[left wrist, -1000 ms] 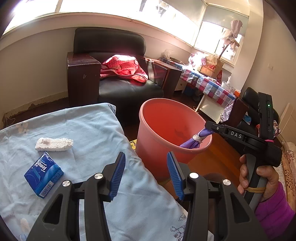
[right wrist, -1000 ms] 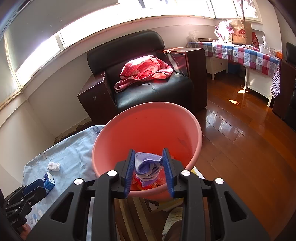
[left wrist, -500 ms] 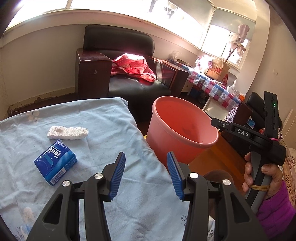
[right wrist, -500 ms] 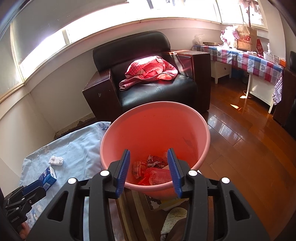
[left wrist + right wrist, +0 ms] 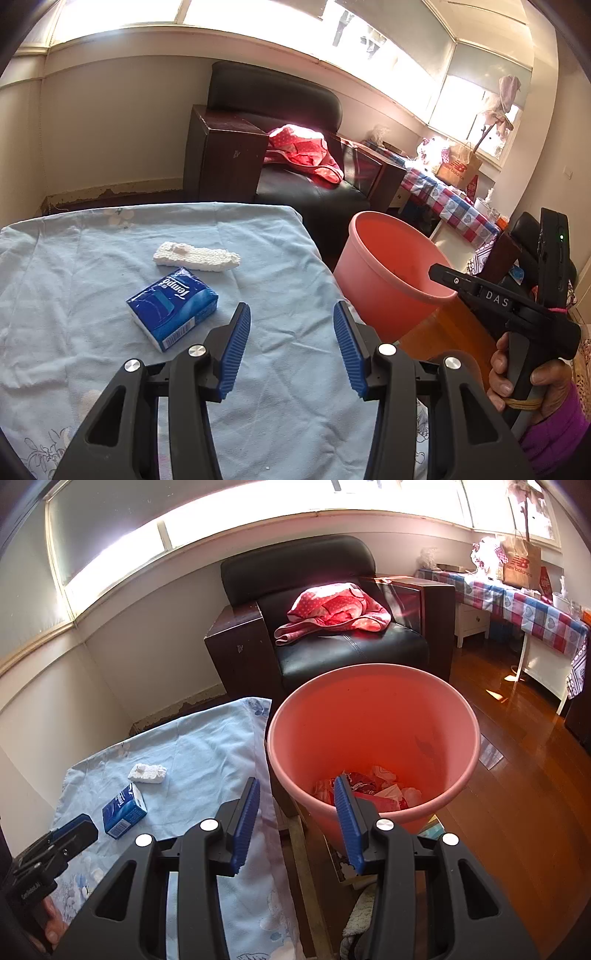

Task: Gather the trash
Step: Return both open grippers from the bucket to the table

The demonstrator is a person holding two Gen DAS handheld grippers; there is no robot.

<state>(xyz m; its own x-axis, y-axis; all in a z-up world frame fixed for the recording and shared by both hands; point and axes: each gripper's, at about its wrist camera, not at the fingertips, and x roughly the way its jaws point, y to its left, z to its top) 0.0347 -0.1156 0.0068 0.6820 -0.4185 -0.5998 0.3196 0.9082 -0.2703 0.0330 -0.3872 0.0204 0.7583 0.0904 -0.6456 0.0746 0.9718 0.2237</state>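
Note:
A blue tissue pack (image 5: 172,307) and a white foam piece (image 5: 196,257) lie on the light blue cloth (image 5: 92,258) of the table. My left gripper (image 5: 291,339) is open and empty, low over the cloth, right of the pack. The pink bin (image 5: 373,738) stands beside the table and holds several wrappers (image 5: 369,786). My right gripper (image 5: 295,823) is open and empty, at the bin's near rim. The pack (image 5: 123,810) and foam (image 5: 147,772) also show in the right wrist view. The bin shows in the left wrist view (image 5: 391,269).
A black armchair (image 5: 332,627) with a red cloth (image 5: 336,609) stands behind the bin. A side table with a checked cloth (image 5: 524,602) is at the far right. Wooden floor (image 5: 517,775) lies right of the bin. The right gripper's body (image 5: 517,306) is beside the bin.
My right gripper opened and dropped the purple item into the bin, then drew back left. My left gripper swung left toward the tissue pack and foam.

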